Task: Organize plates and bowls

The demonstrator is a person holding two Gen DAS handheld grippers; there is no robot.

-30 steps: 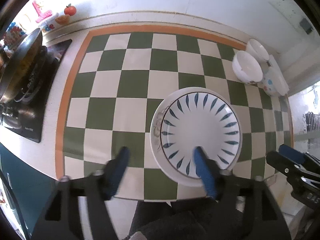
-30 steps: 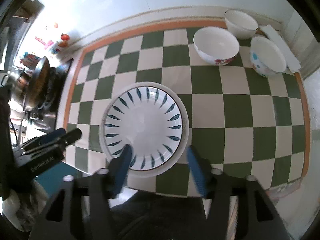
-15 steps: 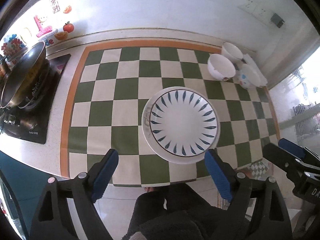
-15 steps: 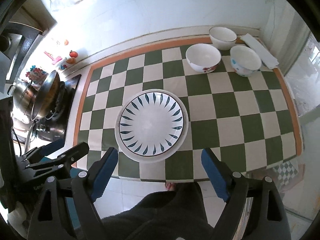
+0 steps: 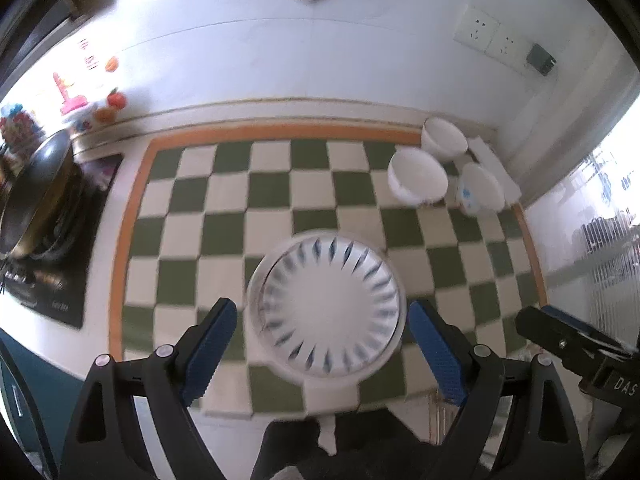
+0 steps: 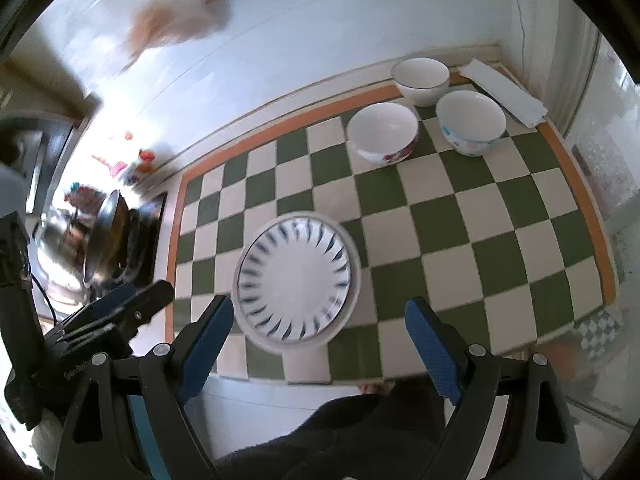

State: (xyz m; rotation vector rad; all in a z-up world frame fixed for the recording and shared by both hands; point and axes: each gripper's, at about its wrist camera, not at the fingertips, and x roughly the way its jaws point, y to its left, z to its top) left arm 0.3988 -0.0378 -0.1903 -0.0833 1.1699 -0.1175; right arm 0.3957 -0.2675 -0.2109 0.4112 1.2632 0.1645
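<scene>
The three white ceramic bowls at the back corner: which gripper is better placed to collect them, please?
Probably the right gripper: open and empty, the three white bowls lie toward its side, while the left gripper sits farther away.

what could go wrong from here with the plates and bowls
The stacked plates sit near the front edge of the checkered mat; a careless nudge might push them off. The three bowls are crowded in the far corner beside a folded cloth, so reaching for one may knock another. Both the left claw and right claw are open and empty.
</scene>
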